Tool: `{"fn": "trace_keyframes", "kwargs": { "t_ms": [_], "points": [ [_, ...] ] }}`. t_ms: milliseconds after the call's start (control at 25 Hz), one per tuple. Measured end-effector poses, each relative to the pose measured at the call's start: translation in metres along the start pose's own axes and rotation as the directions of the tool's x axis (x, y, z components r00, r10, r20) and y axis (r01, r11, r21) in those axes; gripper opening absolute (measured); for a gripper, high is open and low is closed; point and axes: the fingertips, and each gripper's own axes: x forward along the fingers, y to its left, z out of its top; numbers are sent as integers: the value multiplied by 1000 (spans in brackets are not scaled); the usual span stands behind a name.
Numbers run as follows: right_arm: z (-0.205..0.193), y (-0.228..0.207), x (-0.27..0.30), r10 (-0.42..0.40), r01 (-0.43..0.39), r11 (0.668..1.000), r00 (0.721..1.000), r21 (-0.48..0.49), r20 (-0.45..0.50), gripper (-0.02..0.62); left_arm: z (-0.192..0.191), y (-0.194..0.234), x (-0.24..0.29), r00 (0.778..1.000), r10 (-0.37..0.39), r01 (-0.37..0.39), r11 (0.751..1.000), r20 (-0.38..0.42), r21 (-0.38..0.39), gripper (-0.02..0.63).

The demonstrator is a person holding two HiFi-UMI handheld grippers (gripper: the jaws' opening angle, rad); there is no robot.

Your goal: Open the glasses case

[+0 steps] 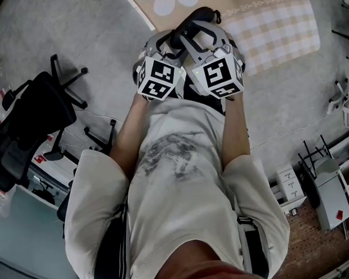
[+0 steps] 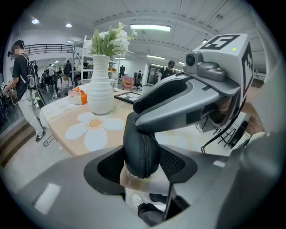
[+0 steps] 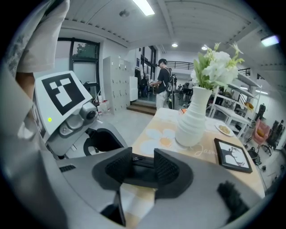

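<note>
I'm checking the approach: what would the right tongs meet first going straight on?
The glasses case, sitting between the tips of the right tongs and clamped in the left tongs; exact depth is unclear.

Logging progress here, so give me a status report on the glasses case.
Left gripper shut on glasses case. Right gripper astride its other end, grip unclear. Case zipped closed. Nothing blocking.
</note>
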Motion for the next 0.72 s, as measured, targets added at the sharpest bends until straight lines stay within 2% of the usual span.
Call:
{"fn": "trace_keyframes", "kwargs": {
  "t_ms": [120,160,320,520,640,720],
  "points": [
    [-12,-51,-15,5,-5,1000,1000,27,4,163,39,-8,33,1000,-4,4,1000,-13,3,256],
    [-13,-54,-16,6,-7,1000,1000,30,4,164,41,-9,35,1000,-5,5,1000,-14,2,256],
    [-3,-10,0,3,-3,1000,1000,15,0,167,4,0,5,1000,-4,4,1000,-3,-6,256],
    [2,8,8,0,0,1000,1000,8,-6,167,-13,4,-8,1000,-4,5,1000,5,-7,256],
    [-1,-7,4,0,0,1000,1000,19,-4,167,-2,1,1,1000,-8,8,1000,1,-4,256],
    [-9,-42,-8,-2,2,999,1000,32,-3,167,25,-5,23,1000,-12,12,1000,-9,0,256]
  ]
}}
